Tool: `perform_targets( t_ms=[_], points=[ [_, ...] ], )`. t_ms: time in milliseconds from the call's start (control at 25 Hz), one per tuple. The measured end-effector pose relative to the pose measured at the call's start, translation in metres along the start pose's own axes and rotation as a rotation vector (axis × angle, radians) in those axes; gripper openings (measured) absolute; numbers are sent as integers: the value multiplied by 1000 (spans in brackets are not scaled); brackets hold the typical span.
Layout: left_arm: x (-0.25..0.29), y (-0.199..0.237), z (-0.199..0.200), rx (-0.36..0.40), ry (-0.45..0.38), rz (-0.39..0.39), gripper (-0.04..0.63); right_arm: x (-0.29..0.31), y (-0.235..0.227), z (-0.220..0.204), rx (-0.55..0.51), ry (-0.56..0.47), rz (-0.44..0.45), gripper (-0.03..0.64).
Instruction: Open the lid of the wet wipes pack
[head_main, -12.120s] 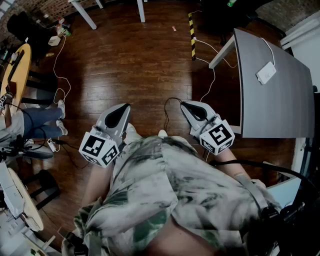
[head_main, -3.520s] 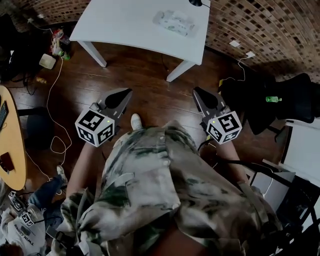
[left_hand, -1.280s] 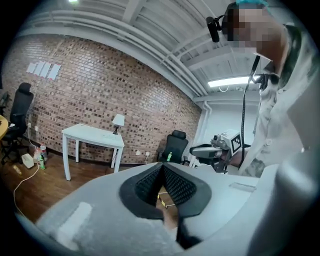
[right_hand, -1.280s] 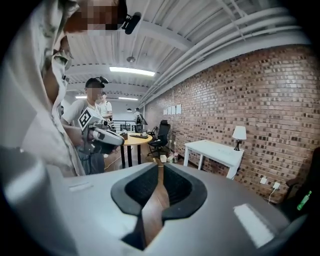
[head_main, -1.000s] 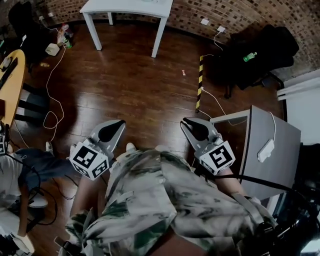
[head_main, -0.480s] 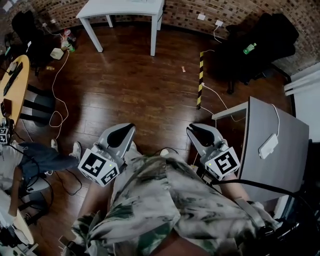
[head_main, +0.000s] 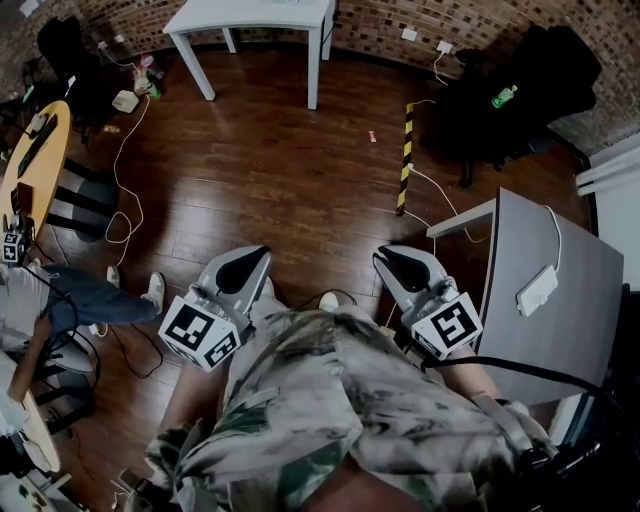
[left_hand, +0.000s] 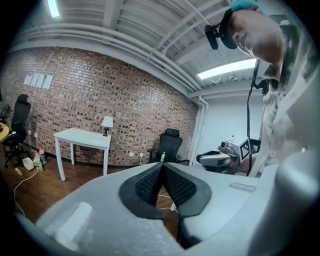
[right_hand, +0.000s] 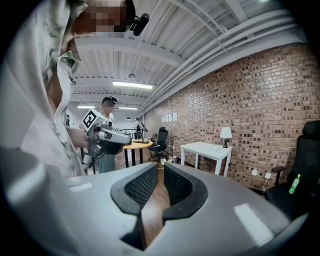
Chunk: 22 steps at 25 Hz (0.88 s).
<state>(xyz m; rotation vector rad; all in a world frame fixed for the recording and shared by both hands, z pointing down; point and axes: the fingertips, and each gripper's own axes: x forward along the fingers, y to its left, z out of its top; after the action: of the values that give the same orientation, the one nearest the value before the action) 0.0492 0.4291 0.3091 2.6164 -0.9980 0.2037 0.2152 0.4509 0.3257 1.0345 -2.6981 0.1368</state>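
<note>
No wipes pack visible, only the white worktop (head_main: 250, 15) far ahead-left, nearer the left gripper (head_main: 248, 262) (jaws pinched together, empty) than the right gripper (head_main: 402, 262) (cracked apart, empty).

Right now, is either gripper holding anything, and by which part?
Nothing is held: grey left gripper shut and empty, grey right gripper open and empty.

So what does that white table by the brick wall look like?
The white table is plain: a flat top on thin straight legs. It stands on the dark wooden floor, right by the brick wall. A small lamp stands near one end of its top. Whether anything else lies on it is too small to tell.
</note>
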Motion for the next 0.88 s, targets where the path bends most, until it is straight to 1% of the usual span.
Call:
perform_targets(
  t_ms=[400,680,880],
  points=[
    [-10,-18,-2,13,-15,13,2,-13,10,5,-9,-9,25,43],
    [-11,-24,-6,11,-4,19,2,-20,13,6,-17,-15,35,36],
    [-8,-26,-6,17,4,26,2,-25,12,3,2,-15,34,33]
  ],
)
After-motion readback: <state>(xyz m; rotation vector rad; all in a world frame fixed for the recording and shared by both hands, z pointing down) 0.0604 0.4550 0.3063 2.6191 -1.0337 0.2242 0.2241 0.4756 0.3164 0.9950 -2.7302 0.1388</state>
